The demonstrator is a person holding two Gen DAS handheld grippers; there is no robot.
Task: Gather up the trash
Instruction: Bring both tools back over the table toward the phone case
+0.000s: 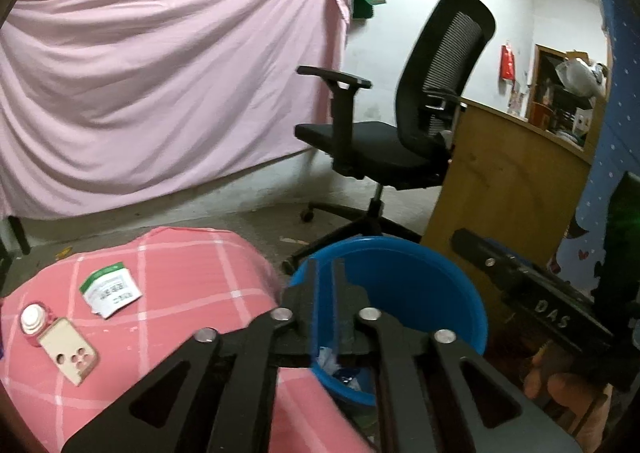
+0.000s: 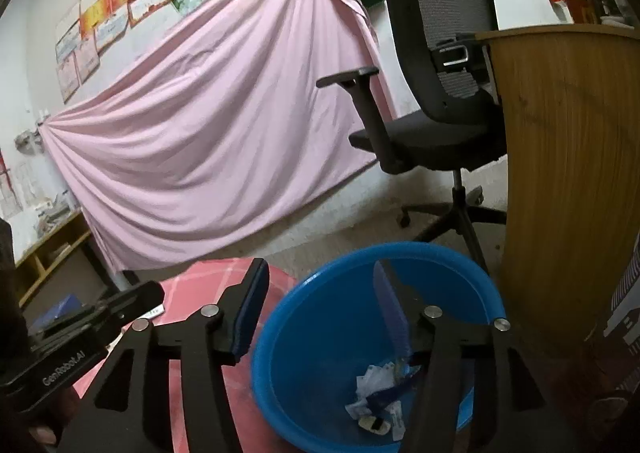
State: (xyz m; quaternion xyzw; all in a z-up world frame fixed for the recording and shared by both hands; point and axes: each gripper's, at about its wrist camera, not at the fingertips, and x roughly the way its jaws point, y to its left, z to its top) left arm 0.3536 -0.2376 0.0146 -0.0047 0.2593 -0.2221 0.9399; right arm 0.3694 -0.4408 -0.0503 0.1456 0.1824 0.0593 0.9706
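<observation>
The left gripper [image 1: 325, 289] is reaching out over the near rim of a blue basin [image 1: 420, 273], its two fingers standing almost pressed together with only a thin slit between them and nothing caught there. The right gripper [image 2: 320, 313] is hanging over the same basin [image 2: 320, 333] from the right side, its jaws spread wide and empty; the left pad is sitting above the edge of the pink cloth and the right finger is hanging inside the bowl. Down in the bottom of the basin, scraps of trash [image 2: 378, 393] are lying in a small heap: white paper bits, a blue wrapper and a pale lump.

To the left of the basin, a pink checked cloth [image 1: 180, 293] is covering a low surface. On it, a green-and-white packet [image 1: 110, 289] is lying flat toward the far left, apart from the basin. Nearer and further left, a beige phone case [image 1: 68, 349] is lying face down, touching a small red-and-white round object [image 1: 34, 319] at its far end.

Beyond the basin, a black office chair [image 1: 400, 125] is standing on the bare floor, just left of a wooden desk panel [image 1: 504, 197]. Along the far wall a pale pink sheet [image 1: 160, 73] is hanging in loose folds.
</observation>
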